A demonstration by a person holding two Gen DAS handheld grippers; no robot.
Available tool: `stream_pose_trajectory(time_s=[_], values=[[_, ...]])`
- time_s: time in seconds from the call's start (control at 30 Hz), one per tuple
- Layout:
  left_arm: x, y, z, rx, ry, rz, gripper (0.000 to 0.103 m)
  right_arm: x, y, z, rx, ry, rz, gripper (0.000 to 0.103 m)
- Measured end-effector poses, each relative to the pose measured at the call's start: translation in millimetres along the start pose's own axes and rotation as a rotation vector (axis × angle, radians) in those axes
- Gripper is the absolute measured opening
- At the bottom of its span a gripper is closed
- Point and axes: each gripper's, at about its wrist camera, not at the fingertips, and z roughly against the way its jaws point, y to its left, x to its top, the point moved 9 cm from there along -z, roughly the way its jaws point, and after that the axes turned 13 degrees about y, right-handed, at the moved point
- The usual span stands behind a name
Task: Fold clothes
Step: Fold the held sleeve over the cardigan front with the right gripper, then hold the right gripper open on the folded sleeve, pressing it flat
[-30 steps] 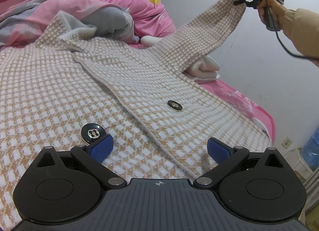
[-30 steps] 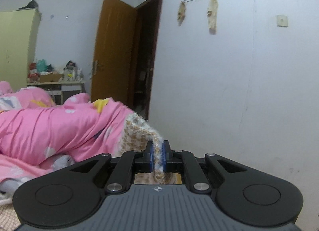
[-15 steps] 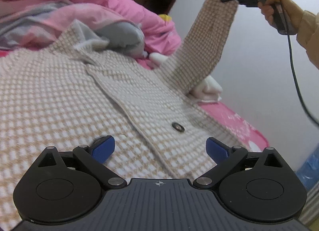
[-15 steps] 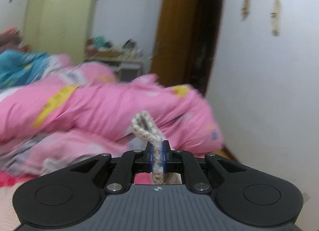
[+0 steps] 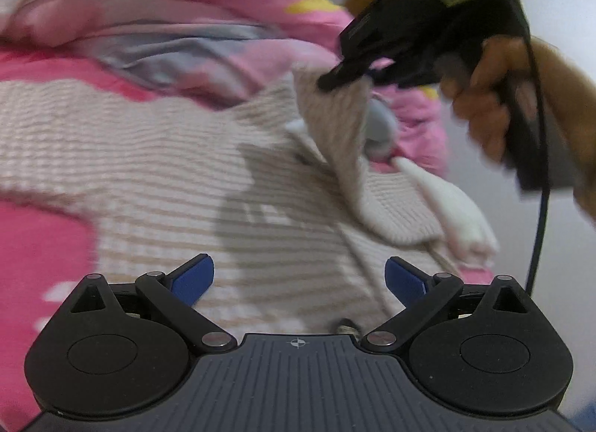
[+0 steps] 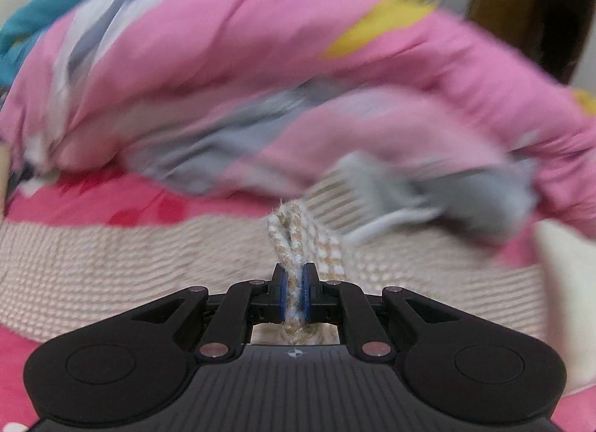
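Two tools work over a beige checked cardigan [image 5: 156,178] spread flat on a bed: nearest, the left tool [image 5: 298,279] hovers just above the cardigan's lower front with its blue pads wide apart and nothing between them. Farther up the cardigan, the right tool [image 6: 294,296] is clamped on the sleeve [image 5: 335,126] cuff, just above the chest, so the sleeve fold seems under way. Next, it likely must lay the cuff flat on the chest before letting go, short of the pink quilt [image 6: 260,41] beyond.
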Motion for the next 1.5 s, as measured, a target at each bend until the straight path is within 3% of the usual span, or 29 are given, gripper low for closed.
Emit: stream_pose_trajectory(time_s=[0.1,0.17,0.23,0.3,0.4,0.47,0.57,0.63,0.7,0.77,0.8,0.83,0.97,1.5], values=[[5,16,2,0.032,-0.012,0.042,0.099,-8,32,-30,0.089,0.036,-0.001,0.012],[5,18,4,0.035,-0.014,0.052,0.099,-13,41,-32,0.208,0.05,-0.017,0.013],[4,16,6,0.04,-0.017,0.047,0.099,-19,37,-16,0.323,0.012,-0.068,0.018],[5,14,7,0.06,-0.029,0.036,0.099,-24,16,4,0.382,-0.074,-0.118,0.019],[6,14,8,0.096,-0.047,0.028,0.099,-43,-28,17,0.317,-0.178,-0.198,0.019],[6,16,8,0.112,-0.05,0.035,0.099,-57,-47,6,0.239,-0.203,-0.212,0.019],[4,21,8,0.14,-0.057,0.043,0.099,-71,-65,-33,0.227,-0.193,-0.327,0.019],[5,23,8,0.151,-0.059,0.039,0.099,-77,-69,-63,0.218,-0.199,-0.395,0.035],[6,24,7,0.157,-0.06,0.033,0.099,-85,-64,-83,0.17,-0.273,-0.382,0.039],[6,25,5,0.157,-0.056,0.034,0.1,-84,-51,-80,0.141,-0.302,-0.302,0.061],[6,26,5,0.157,-0.055,0.035,0.1,-84,-44,-78,0.131,-0.312,-0.261,0.09],[6,26,4,0.157,-0.053,0.036,0.1,-82,-35,-78,0.146,-0.3,-0.214,0.103],[6,26,3,0.164,-0.052,0.033,0.1,-81,-22,-82,0.072,-0.267,-0.124,0.103],[4,27,3,0.174,-0.054,0.023,0.101,-79,-21,-86,0.061,-0.259,-0.124,0.103]])
